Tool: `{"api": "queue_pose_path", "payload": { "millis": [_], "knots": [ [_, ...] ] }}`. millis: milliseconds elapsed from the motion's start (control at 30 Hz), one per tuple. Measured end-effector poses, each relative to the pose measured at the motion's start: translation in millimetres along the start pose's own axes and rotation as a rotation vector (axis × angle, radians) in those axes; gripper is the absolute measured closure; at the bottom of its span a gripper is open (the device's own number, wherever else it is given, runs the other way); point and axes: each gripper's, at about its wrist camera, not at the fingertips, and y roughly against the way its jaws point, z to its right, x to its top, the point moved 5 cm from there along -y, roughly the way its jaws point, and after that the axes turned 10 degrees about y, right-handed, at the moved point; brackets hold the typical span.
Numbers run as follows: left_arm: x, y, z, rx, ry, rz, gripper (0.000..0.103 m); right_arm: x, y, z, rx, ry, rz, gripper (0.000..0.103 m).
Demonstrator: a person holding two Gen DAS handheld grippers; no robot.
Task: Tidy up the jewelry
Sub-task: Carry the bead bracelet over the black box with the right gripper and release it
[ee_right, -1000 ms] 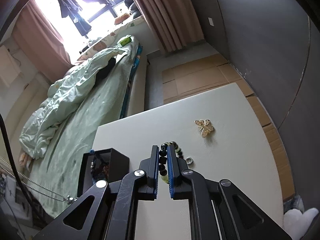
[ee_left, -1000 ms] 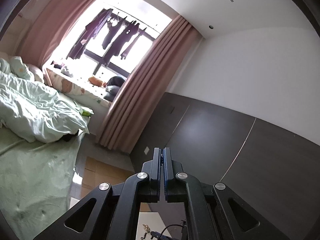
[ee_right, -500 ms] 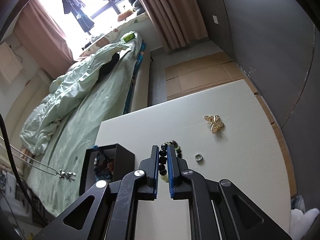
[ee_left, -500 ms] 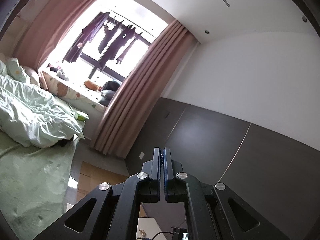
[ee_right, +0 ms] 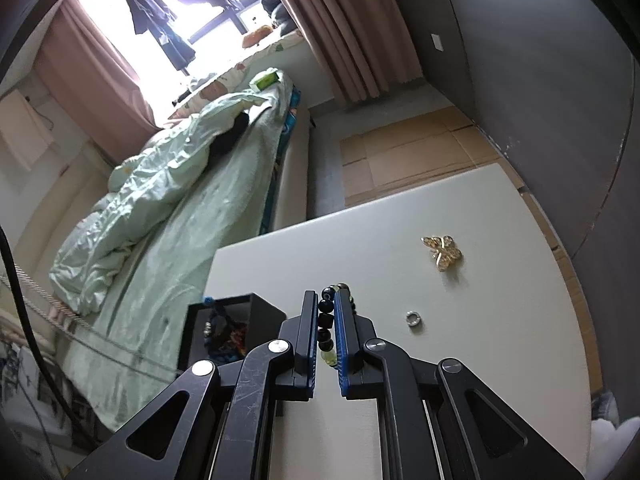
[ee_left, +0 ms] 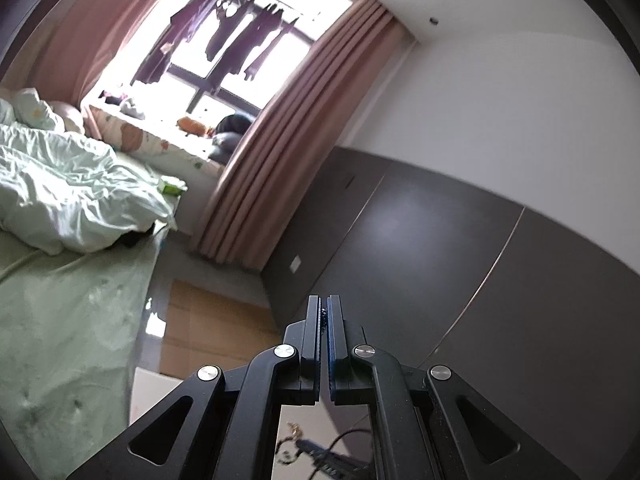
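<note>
on the white worktop (ee_right: 460,360), right wrist view, the right tongs (ee_right: 326,300) are closed narrow on a bracelet (ee_right: 327,322) of dark beads; one pale green bead sits low in the gap between the blue pads. the top beads of the bracelet show above the fingertips. whether the bracelet touches the worktop cannot be told.

to the left of the right tongs stands an open black box (ee_right: 228,328). it holds dark and coloured jewelry, too blurred to identify. a gold butterfly brooch (ee_right: 442,252) lies flat on the worktop, up and right of the tongs, well apart from the box. a small silver ring (ee_right: 413,319) lies between the brooch and the tongs, just beside the right finger but not touching it.

a thin chain (ee_right: 60,320) crosses the left edge of this view, taut and slanted. its ends are out of view.

beyond the worktop: a bed (ee_right: 168,240) with pale green bedding, cardboard (ee_right: 404,152) on the floor, pink curtains and a bright window.

left wrist view: the left tongs (ee_left: 324,308) are raised and aimed at the grey wall (ee_left: 440,240). the fingers stand almost together, with a dark speck pinched in the slit near the tips; what it is cannot be told.
</note>
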Motion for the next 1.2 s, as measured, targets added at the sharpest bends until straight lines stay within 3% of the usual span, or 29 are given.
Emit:
{"api": "queue_pose_path", "payload": {
  "millis": [367,933,1167,1200],
  "knots": [
    [-46.1,-25.2,-32.6,0.143,-0.005,-0.14,0.101,10.0,12.2,-20.0,0.115,-0.034,0.072,0.094],
    [-138.2,-88.8,-143.8,0.344,0.205,-0.454,0.1,9.8,4.7,-50.5,0.202,-0.019,0.104,0.094],
    [-138.6,-87.2,-162.6,0.414,0.22,-0.459,0.099,8.0,-3.2,-67.4,0.247,0.003,0.092,0.094],
    [-137.4,-85.7,-165.4,0.423,0.223,-0.455,0.095,7.5,-5.0,-70.1,0.256,0.004,0.087,0.094]
  ]
}}
